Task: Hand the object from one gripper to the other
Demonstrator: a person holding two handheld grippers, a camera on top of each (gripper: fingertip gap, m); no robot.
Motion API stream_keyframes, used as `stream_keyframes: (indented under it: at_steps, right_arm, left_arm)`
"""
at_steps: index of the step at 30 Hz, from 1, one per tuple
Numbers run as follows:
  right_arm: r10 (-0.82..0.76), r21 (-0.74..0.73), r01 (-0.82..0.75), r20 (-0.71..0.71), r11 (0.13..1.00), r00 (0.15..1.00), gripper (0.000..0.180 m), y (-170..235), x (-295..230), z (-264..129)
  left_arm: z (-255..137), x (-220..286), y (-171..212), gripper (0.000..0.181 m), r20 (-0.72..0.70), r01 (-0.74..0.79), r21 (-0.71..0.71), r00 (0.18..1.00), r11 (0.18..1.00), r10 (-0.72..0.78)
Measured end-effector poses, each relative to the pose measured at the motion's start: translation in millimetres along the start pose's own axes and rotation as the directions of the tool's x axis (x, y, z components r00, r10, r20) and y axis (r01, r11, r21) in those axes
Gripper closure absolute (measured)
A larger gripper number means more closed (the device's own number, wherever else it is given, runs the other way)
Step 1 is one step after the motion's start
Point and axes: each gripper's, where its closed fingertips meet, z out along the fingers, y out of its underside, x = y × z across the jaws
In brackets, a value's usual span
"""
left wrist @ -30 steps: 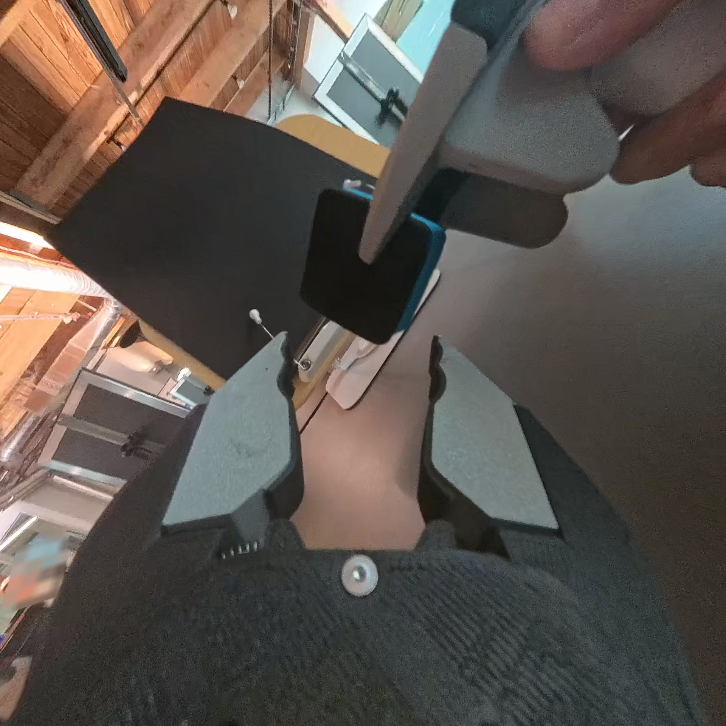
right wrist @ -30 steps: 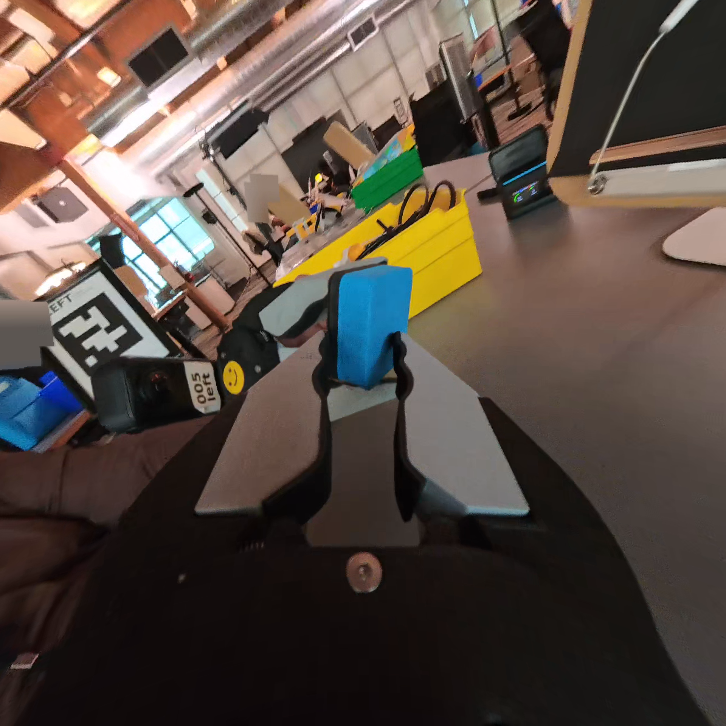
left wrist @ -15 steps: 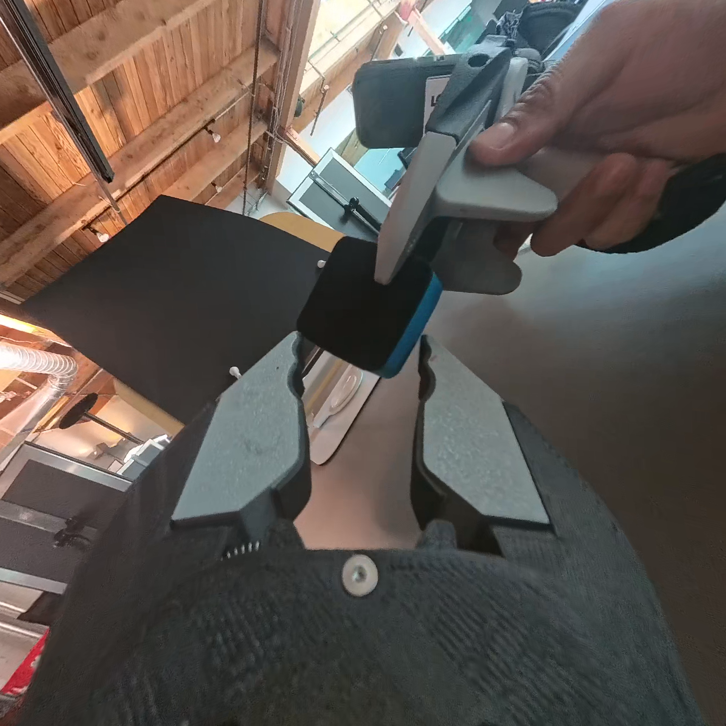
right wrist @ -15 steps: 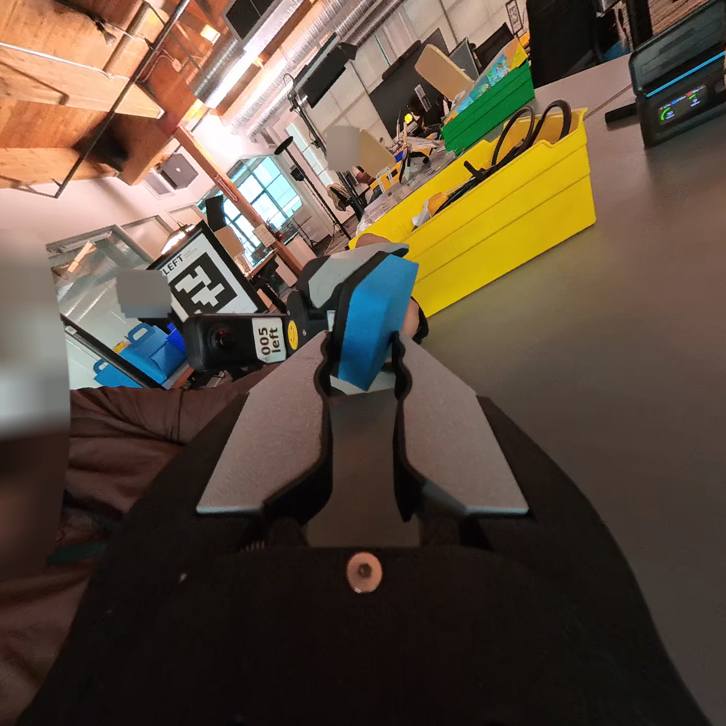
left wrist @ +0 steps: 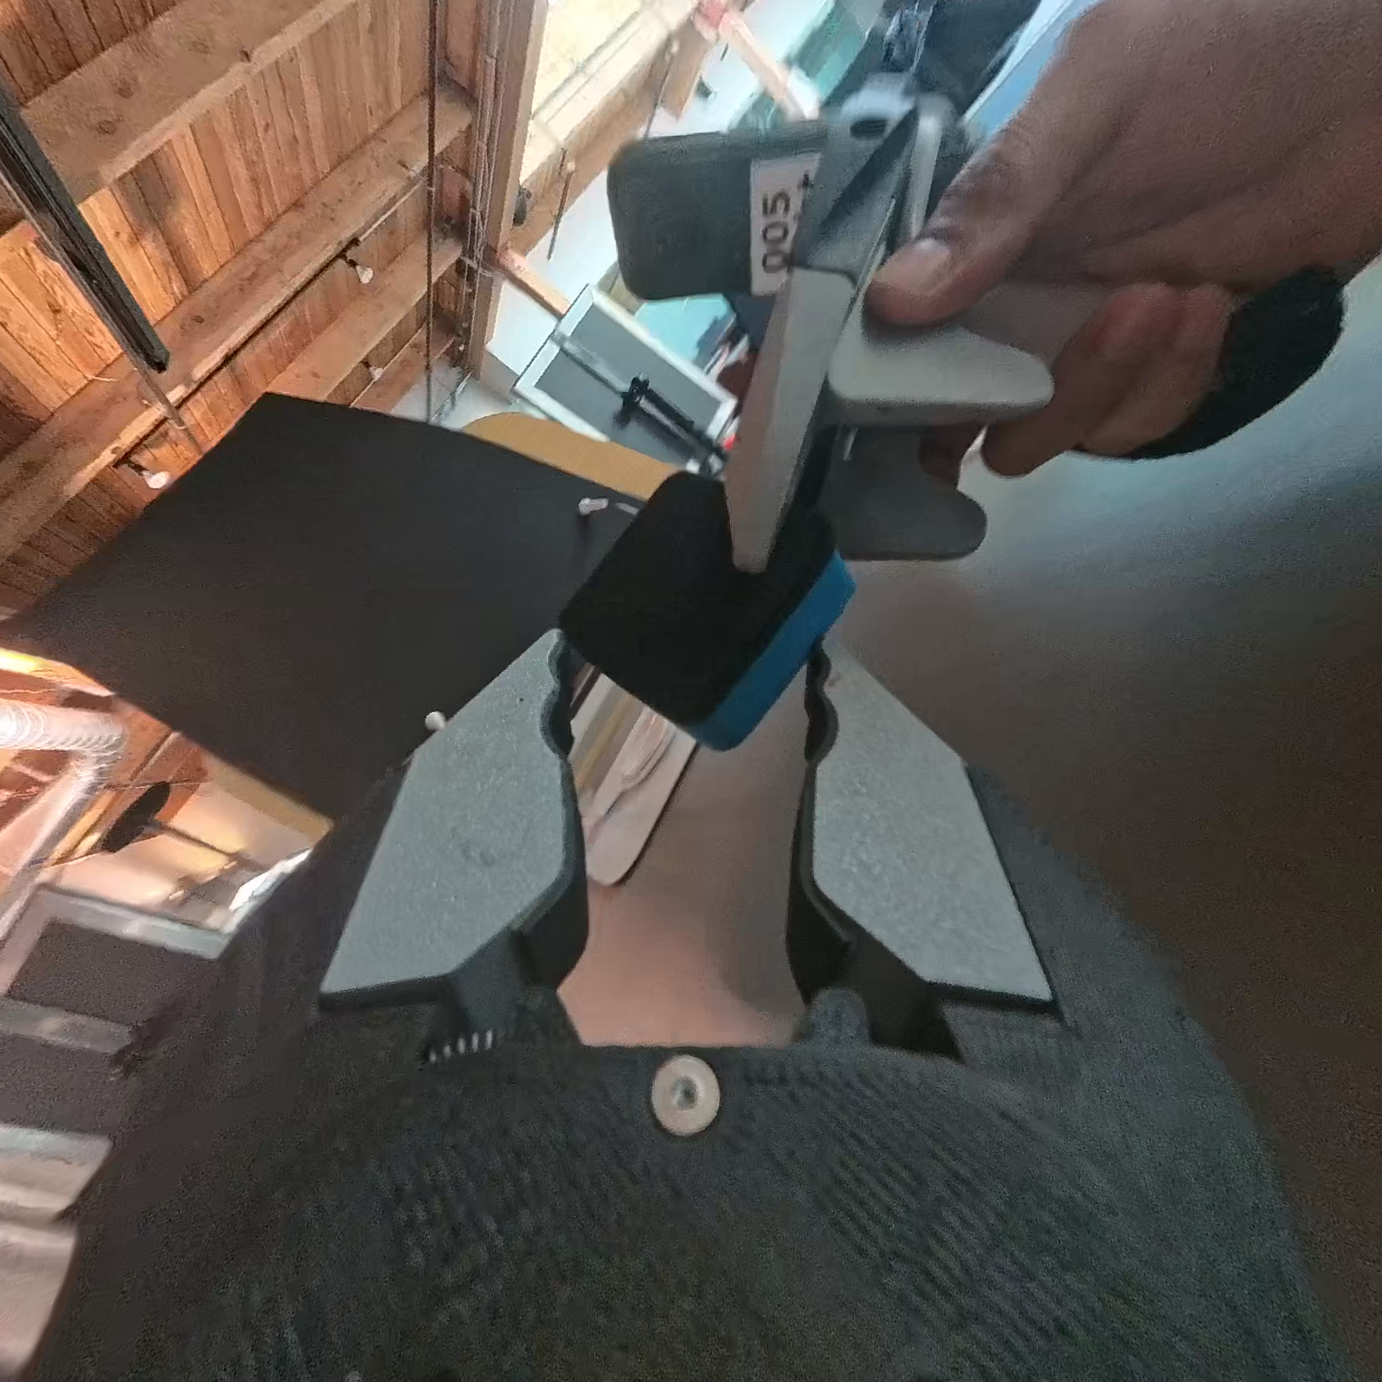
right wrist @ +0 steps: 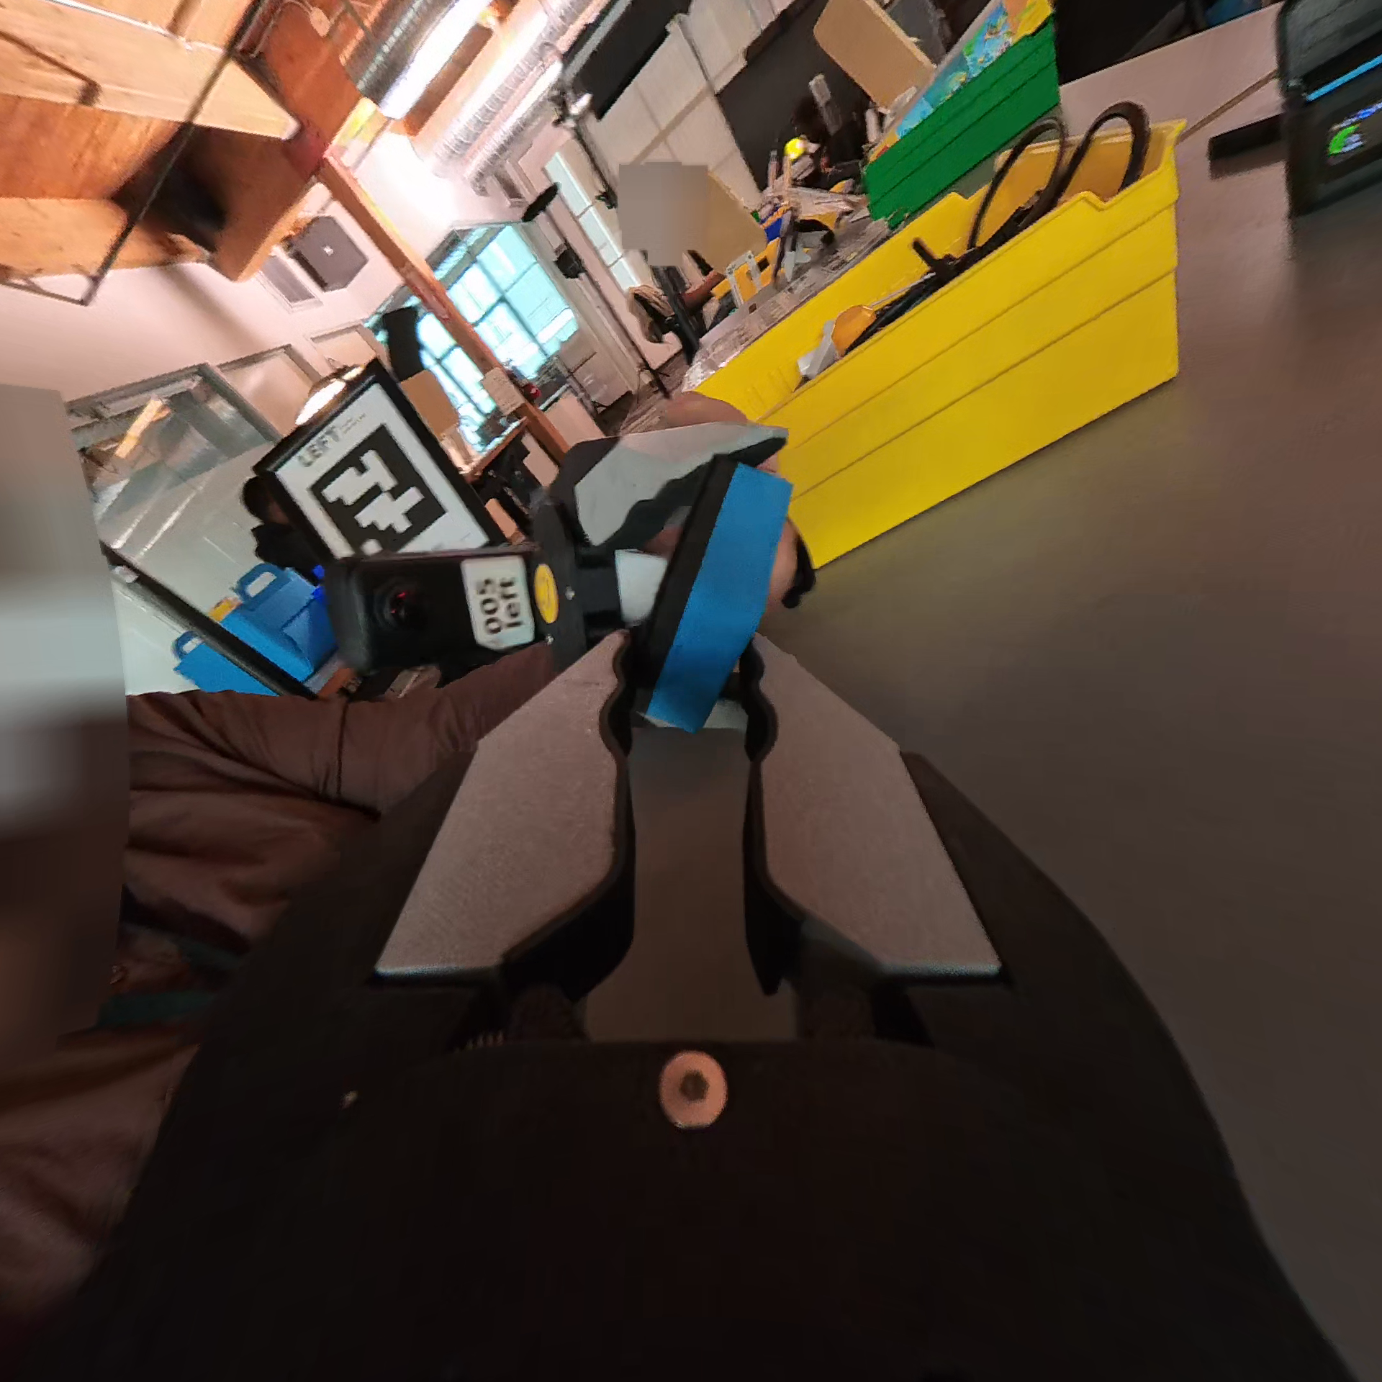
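The object is a blue eraser block with a black felt face (left wrist: 673, 621). My right gripper (right wrist: 684, 673) is shut on it, and its blue side (right wrist: 718, 591) sticks out past the fingertips. In the left wrist view the right gripper (left wrist: 778, 478) comes in from the upper right, held by a hand (left wrist: 1122, 187), with one finger pressed on the black face. My left gripper (left wrist: 684, 673) is open, and the block's lower corner sits between its two fingertips. In the right wrist view the left gripper's finger (right wrist: 658, 478) shows just behind the block.
A yellow bin (right wrist: 972, 359) with cables stands on the grey table (right wrist: 1122, 673), with a green bin (right wrist: 965, 127) and a dark device with a screen (right wrist: 1338, 134) behind. A black board (left wrist: 336, 561) and a white stand base (left wrist: 636, 785) lie beyond the left gripper.
The block, held by the right gripper, has come down from above the left fingertips to sit between them. The left gripper stays open.
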Motion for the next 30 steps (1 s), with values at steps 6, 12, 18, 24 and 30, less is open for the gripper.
stream_keyframes:
  at_steps: [6,12,18,24,30]
  right_arm:
    - [-0.096,-0.097,0.076,-0.229,0.992,0.969,0.158,11,32,-3]
    - [-0.213,-0.106,0.196,-0.184,0.975,0.960,0.158,6,14,-2]
    - [-0.226,-0.210,0.206,-0.075,0.956,0.971,0.159,26,-1,1]
    - [-0.162,-0.156,0.155,-0.031,0.975,0.986,0.159,21,-6,-1]
    - [-0.171,-0.035,0.167,-0.172,0.985,0.970,0.146,-2,14,-9]
  left_arm:
    - [9,10,26,0.120,0.017,-0.091,-0.148,0.995,0.985,0.095]
    - [0,9,-4,0.113,-0.046,0.121,0.022,0.992,0.992,-0.120]
    - [-9,28,-19,0.102,-0.179,0.150,0.092,0.975,0.984,-0.132]
    - [-9,20,-19,0.115,-0.144,0.090,0.094,0.987,0.991,-0.076]
    - [2,5,4,0.115,-0.018,0.038,-0.043,0.999,0.998,-0.039]
